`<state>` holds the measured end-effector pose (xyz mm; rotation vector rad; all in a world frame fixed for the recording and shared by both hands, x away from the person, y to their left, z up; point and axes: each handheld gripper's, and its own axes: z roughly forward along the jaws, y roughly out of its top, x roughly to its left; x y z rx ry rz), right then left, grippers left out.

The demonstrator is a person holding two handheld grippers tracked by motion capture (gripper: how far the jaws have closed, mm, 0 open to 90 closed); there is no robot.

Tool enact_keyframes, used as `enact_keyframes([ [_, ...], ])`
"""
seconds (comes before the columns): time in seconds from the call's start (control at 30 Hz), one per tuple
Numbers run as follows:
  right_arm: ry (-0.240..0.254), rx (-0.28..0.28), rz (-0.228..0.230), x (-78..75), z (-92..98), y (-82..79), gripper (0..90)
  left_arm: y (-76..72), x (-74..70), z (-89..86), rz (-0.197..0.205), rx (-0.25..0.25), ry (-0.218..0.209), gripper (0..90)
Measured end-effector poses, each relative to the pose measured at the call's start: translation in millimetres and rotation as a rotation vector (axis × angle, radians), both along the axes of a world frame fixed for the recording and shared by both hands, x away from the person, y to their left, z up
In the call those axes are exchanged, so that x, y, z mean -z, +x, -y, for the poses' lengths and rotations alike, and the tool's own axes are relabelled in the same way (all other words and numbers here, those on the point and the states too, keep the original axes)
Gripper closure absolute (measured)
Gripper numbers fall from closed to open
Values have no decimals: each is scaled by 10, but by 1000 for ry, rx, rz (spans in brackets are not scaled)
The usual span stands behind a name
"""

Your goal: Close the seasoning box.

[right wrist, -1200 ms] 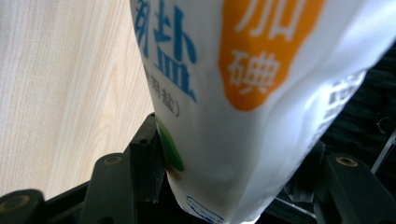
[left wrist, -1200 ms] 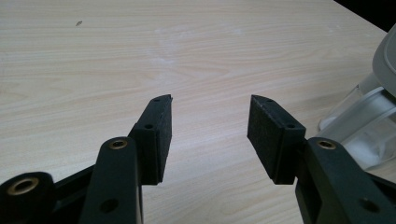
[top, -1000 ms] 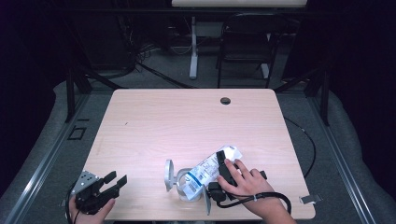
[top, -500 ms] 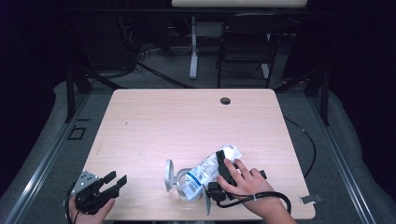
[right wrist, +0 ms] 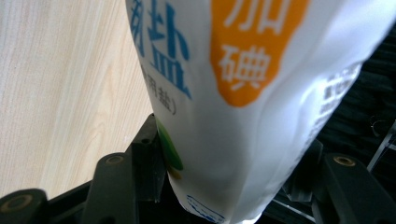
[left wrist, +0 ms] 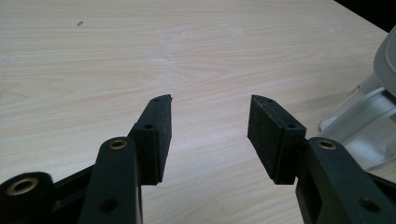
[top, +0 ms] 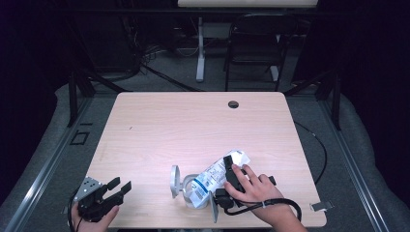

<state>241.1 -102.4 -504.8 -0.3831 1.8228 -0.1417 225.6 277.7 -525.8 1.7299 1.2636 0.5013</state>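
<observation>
The right gripper [top: 231, 170] pinches the salt bag [top: 212, 178], tipped into the clear jar [top: 186, 188]; pouring looks underway; the left gripper [top: 121, 186] waits spread

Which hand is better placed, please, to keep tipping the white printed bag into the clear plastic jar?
Right, probably: the right gripper is clamped on the white printed bag at the clear plastic jar. The left gripper sits open, empty, apart.

Table [top: 193, 125]: bag [top: 212, 176] lying near the front edge, right of centre, its lower end apparently resting in the container [top: 186, 188]. Right gripper [top: 226, 181] clasping the bag. Left gripper [top: 120, 186] at the front left corner, well apart.
</observation>
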Motion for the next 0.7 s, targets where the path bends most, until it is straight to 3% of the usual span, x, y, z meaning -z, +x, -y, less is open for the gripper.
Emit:
enact_keyframes([
  [0.7,-2,-6,3,-12,-4,1,446,-1,-2,1,-2,0,3,500],
])
